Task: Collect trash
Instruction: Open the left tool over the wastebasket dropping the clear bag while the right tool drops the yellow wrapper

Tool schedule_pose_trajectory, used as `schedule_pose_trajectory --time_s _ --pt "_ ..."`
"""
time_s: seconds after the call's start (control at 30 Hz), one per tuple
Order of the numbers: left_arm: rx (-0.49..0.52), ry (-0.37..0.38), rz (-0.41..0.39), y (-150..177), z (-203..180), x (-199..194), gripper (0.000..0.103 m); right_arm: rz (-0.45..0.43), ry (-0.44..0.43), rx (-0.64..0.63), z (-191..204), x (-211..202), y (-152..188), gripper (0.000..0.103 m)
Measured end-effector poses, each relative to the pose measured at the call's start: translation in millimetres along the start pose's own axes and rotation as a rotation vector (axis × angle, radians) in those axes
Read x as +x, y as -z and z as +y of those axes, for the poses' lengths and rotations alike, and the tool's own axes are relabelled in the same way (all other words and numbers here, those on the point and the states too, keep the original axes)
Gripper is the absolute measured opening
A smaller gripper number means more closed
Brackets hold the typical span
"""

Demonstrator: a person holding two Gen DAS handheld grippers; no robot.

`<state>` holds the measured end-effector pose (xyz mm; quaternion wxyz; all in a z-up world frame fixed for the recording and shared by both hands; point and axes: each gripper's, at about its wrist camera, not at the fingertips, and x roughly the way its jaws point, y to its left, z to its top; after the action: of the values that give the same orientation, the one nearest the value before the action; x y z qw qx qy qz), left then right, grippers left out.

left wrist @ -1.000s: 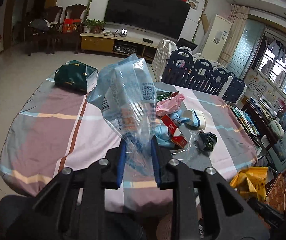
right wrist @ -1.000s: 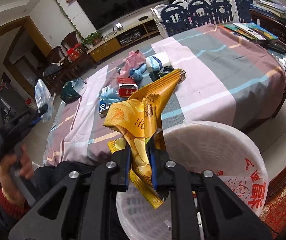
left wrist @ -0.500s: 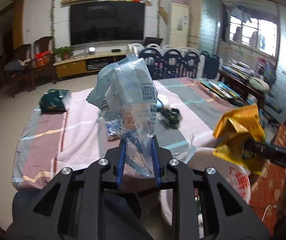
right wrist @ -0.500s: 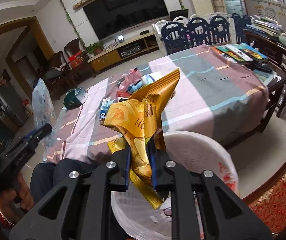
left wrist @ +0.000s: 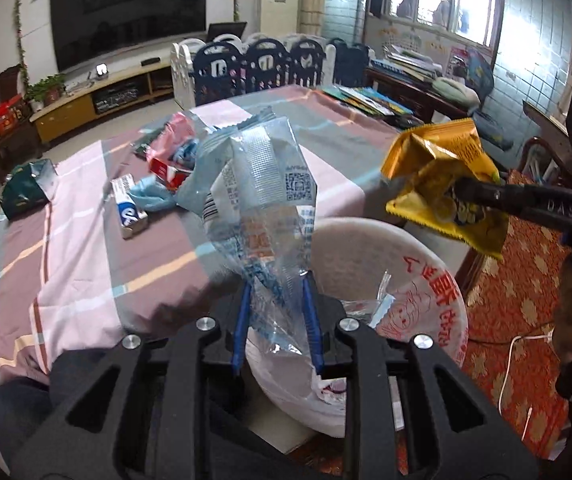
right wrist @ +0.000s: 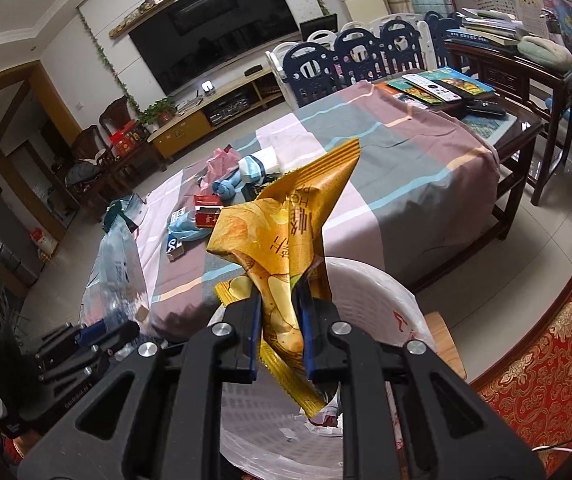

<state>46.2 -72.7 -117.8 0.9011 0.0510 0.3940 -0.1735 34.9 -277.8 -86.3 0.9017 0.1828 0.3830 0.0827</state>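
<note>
- Trash bin (left wrist: 425, 264), white and lined with a plastic bag printed in red, stands on the floor just beside the near edge of a table (left wrist: 86, 240); every place below is given from this bin.
- Left gripper (left wrist: 277, 328) sits over the bin's near rim, its blue-padded jaws closed narrowly on the lower end of a clear blue printed plastic bag (left wrist: 258, 192), which rises upright above the bin.
- Right gripper (right wrist: 280, 334) hangs over the bin's opening, jaws squeezed fully together on a crumpled yellow snack bag (right wrist: 286, 232); the bag's lower tail points down toward the bin's inside.
- Scraps of paper and wrapper (right wrist: 321, 420) lie in the bin.
- Beyond the bin, the table wears a striped pink, grey and brown cloth.
- On that cloth, well away from the bin, lie a small white and blue box (left wrist: 130, 210), a red packet (left wrist: 166, 168), pale blue wrappers (left wrist: 154, 196) and a dark green bag (left wrist: 26, 188).
</note>
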Motion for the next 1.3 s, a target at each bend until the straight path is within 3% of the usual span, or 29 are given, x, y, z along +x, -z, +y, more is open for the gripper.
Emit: schedule_pose_trajectory --time_s 0.2,0.27,0.3,0.37,0.53,0.63,0.77,1.0,1.3 --pt "0.076 0.102 0.103 8.9 -22.5 26.9 0.032 -0.015 0.020 0.017 -8.1 -6.8 -2.4 0.017" --pt "0.117 0.131 0.152 15.0 -34.1 39.3 0.051 -0.008 0.021 0.025 -10.5 -5.3 -1.4 0.017" --pt "0.134 0.138 0.174 17.9 -39.1 44.5 0.056 -0.002 0.022 0.026 -10.4 -4.4 0.1 0.017" --pt "0.162 0.107 0.218 23.3 -43.4 53.7 0.071 0.019 0.029 0.025 -10.2 -0.4 3.5 0.017" --pt "0.101 0.018 0.211 21.6 -26.6 55.5 0.084 0.089 0.050 0.033 -13.8 16.6 12.5 0.019" --pt "0.032 -0.064 0.184 22.4 -7.0 51.1 0.085 0.168 0.057 0.071 -18.6 32.6 20.6 0.029" --pt "-0.043 -0.149 0.150 22.7 16.2 45.8 0.085 0.198 0.044 0.137 -20.5 37.9 22.9 0.065" --pt "-0.142 -0.202 0.118 21.8 42.3 39.6 0.087 0.162 0.046 0.129 -11.4 30.8 14.5 0.073" --pt "-0.173 -0.217 0.127 23.8 49.7 40.3 0.088 0.178 0.033 0.116 -3.4 37.4 17.0 0.074"
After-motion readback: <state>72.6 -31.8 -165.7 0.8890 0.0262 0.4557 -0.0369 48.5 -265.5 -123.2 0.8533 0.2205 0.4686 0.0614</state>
